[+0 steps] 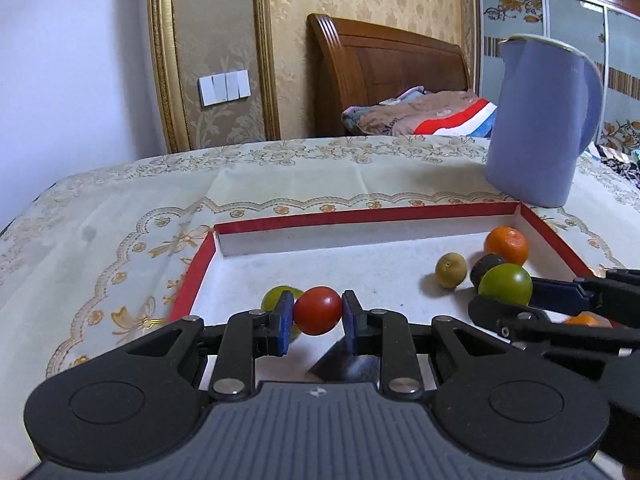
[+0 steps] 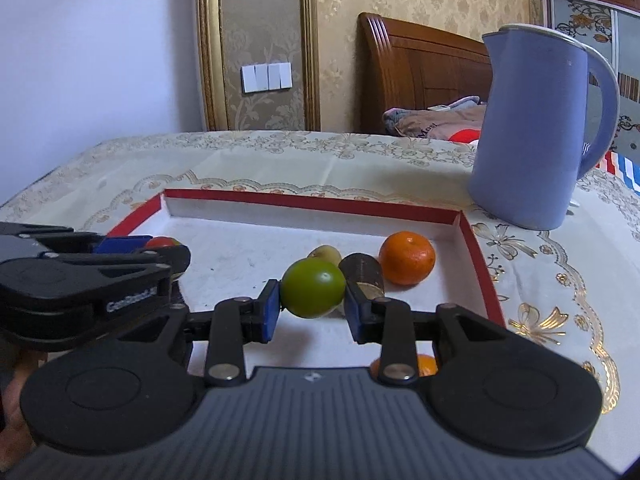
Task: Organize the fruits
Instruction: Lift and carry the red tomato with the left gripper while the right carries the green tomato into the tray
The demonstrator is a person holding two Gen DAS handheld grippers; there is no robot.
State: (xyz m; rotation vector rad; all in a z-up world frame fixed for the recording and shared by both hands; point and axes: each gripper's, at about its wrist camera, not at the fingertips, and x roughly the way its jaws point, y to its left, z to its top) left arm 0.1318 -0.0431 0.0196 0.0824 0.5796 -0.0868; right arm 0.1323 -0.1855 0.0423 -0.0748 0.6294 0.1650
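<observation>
A flowered tablecloth (image 1: 120, 216) is being covered by a red-edged tray (image 1: 360, 216), and a big blue jug (image 1: 540, 120) is being kept just behind the tray's far right corner, where it could be bumped. Inside the tray, an orange (image 2: 406, 258), a dark brown piece (image 2: 362, 274) and a small yellow-green fruit (image 1: 451, 270) are being left close together, so room there is tight. A green fruit (image 2: 312, 288) is being squeezed at its sides by the right gripper (image 2: 311, 310). A red fruit (image 1: 318, 310), perhaps a tomato, is being pinched by the left gripper (image 1: 316, 322) above the tray floor. Both are round, smooth and likely soft, so gentle holds across the middle are being called for
</observation>
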